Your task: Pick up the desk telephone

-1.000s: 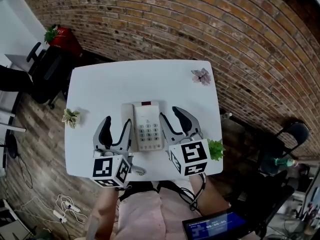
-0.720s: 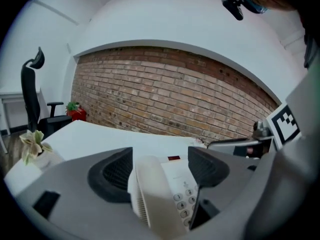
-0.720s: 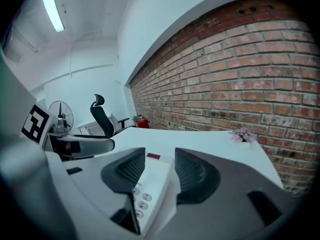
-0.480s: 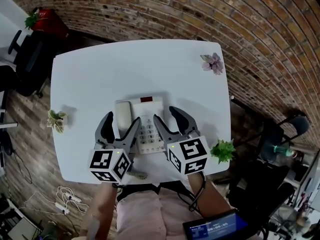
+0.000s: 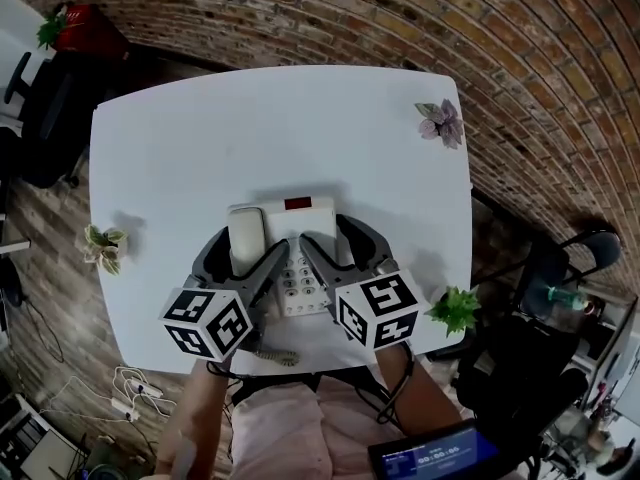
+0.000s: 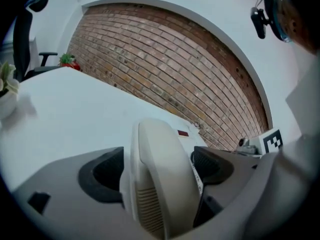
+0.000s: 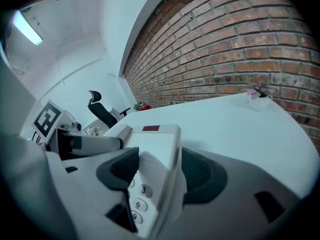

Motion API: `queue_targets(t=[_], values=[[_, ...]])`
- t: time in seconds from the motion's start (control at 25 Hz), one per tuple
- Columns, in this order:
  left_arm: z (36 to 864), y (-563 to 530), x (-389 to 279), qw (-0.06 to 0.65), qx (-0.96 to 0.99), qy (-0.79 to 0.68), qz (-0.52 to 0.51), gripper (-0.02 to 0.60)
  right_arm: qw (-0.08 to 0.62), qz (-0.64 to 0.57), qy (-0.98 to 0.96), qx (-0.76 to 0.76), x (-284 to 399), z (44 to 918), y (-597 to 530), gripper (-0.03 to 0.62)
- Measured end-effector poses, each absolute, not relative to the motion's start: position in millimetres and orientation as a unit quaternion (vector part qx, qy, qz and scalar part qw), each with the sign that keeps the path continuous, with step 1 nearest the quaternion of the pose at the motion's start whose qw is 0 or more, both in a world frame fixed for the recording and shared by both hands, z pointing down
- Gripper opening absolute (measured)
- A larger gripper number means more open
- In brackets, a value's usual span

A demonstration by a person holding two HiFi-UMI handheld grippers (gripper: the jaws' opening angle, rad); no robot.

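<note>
- As both tools have dropped toward the counter (image 5: 250,128) over the last second, they have moved from flanking the desk telephone (image 5: 300,218) to straddling it, one on each side.
- Left tool (image 5: 246,251): the jaws have just been opening and now stand wide. The handset (image 6: 160,184) sits between them in its cradle on the phone's left side.
- Left pads: the left gripper view shows dark pads on either side of the handset. The nearer one may be brushing the casing, but the wide lens makes that hard to call. I see no squeeze.
- Right tool (image 5: 333,243): its jaws have also just been opening. They bracket the phone's right edge, one pad over the keypad (image 7: 137,196) and one outside the body, neither pressing.
- Telephone: it lies flat on the counter near the person's edge, in the same spot as a second ago. Its coiled cord (image 5: 275,356) trails off toward the person.
- Reading: the approach looks finished and the grip has not begun.
- Next call, as I judge it: both tools need to close together before lifting. The handset is loose in its cradle, so the left grip may take that piece alone.
</note>
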State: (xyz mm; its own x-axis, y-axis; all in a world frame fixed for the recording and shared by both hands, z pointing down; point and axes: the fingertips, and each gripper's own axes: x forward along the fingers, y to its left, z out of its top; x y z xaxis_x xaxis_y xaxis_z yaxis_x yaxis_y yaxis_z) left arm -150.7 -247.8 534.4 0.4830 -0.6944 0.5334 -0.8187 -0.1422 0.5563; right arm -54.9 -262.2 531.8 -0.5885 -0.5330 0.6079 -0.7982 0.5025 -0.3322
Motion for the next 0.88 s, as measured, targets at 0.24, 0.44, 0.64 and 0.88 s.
queue_targets(t=[0.24,0.44,0.64,0.88], values=[[551.9,-244.0,-142.1,0.514,0.732,-0.443,0.058,0.43,0.215,0.34,-0.833,0.379,-57.7,535.7,-262.1,0.275],[553.1,-244.9,-138.9,0.517,0.738,-0.428,0.068,0.43,0.215,0.352,-0.835,0.363,-59.9,537.1,-262.6,0.267],[551.5,-244.6,-139.6,0.498,0.745,-0.437,0.077,0.42,0.211,0.348,-0.84,0.359,-59.2,537.9,-262.0,0.267],[540.3,-242.1,-141.8,0.459,0.759,-0.456,0.07,0.411,0.205,0.33,-0.851,0.354,-59.8,529.2,-259.3,0.27]])
